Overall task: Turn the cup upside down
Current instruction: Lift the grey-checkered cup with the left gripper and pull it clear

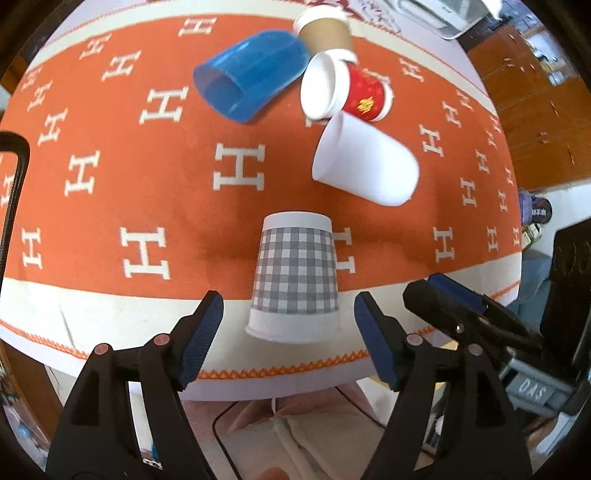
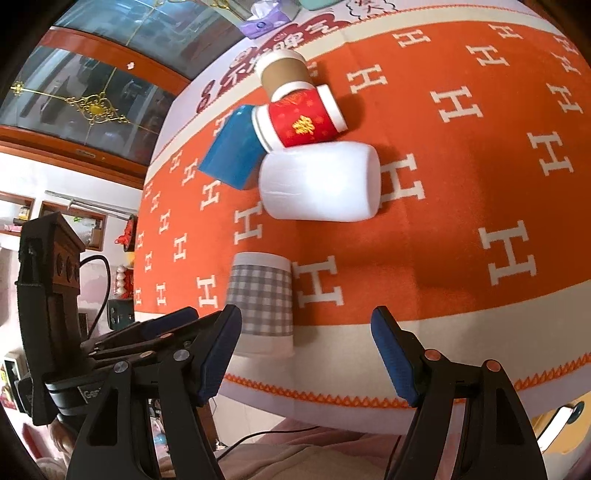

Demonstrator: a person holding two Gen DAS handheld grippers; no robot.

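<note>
A grey checked paper cup (image 1: 295, 280) stands upside down, rim on the cloth, near the table's front edge; it also shows in the right wrist view (image 2: 262, 299). My left gripper (image 1: 288, 328) is open, one jaw on each side of the cup's rim, not touching it. My right gripper (image 2: 306, 343) is open and empty, just right of the cup; it shows in the left wrist view (image 1: 443, 299). Behind lie a white cup (image 1: 365, 162), a red cup (image 1: 347, 92) and a blue cup (image 1: 251, 74) on their sides. A brown cup (image 1: 325, 33) stands upside down behind them.
The table carries an orange cloth (image 1: 147, 184) with white H marks and a cream border. Its front edge runs just below the checked cup. A wooden cabinet (image 2: 92, 92) stands beyond the table's left side. A tissue pack (image 2: 262, 18) lies at the far edge.
</note>
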